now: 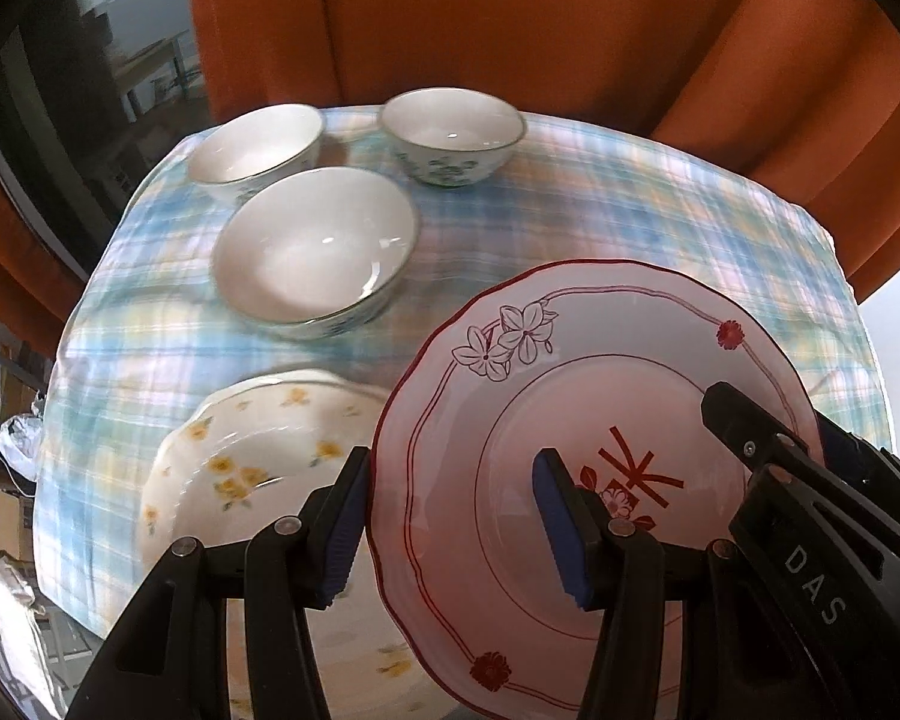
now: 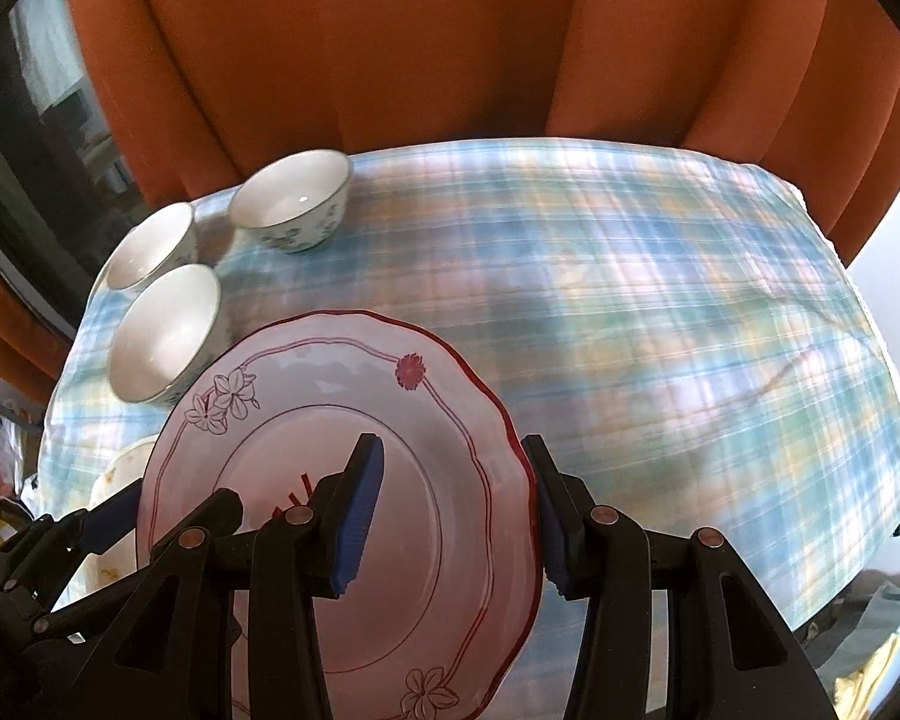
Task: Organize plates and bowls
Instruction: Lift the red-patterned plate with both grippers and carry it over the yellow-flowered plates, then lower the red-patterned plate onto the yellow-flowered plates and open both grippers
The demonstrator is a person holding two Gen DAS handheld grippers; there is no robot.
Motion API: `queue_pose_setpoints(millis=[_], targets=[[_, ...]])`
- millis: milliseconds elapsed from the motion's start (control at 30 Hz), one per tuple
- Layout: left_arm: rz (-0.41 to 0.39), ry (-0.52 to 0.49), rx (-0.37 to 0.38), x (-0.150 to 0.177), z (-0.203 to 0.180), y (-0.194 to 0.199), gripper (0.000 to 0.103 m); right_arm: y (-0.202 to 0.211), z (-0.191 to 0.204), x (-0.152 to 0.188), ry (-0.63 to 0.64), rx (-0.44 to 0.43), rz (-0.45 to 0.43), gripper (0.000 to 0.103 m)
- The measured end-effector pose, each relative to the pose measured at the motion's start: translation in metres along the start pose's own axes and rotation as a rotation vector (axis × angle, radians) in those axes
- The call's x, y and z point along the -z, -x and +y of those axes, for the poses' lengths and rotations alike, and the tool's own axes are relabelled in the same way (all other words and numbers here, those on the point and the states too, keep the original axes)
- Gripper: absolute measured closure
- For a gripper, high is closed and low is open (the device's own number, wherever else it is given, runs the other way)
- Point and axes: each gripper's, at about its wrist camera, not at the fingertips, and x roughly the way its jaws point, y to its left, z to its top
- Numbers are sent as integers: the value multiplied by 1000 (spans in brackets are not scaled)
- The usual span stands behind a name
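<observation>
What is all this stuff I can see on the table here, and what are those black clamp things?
Red-rimmed scalloped ceramic plate: one, pinkish white, lifted, gripped at both edges.
Yellow-flowered ceramic plate: one, white, on the cloth, near left.
Floral ceramic bowls: three, white, far left of the cloth.
Plaid tablecloth: one, blue pastel, covering the table.
Curtain: orange, behind the table.
Left gripper: black with blue pads, astride the plate's left edge.
Right gripper: same, astride its right edge.

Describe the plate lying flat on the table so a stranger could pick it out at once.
Start at the blue plaid tablecloth in front of the orange curtain. Near its front left edge, nearer than the three white bowls, lies the yellow-flowered plate. Unlike the red-trimmed plate beside it, held up by both grippers, it rests flat and bears small yellow blossoms.
</observation>
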Motion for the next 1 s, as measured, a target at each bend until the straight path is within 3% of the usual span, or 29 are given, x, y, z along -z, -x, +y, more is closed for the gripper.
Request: queue_pose_setpoints(millis=[500,1000], targets=[[59,119,23,36,65,-5,49,-16,66,28,114,27,112,52],[104,178,-36,57,100,-25,49,-41,109,46,203,15,194,52]])
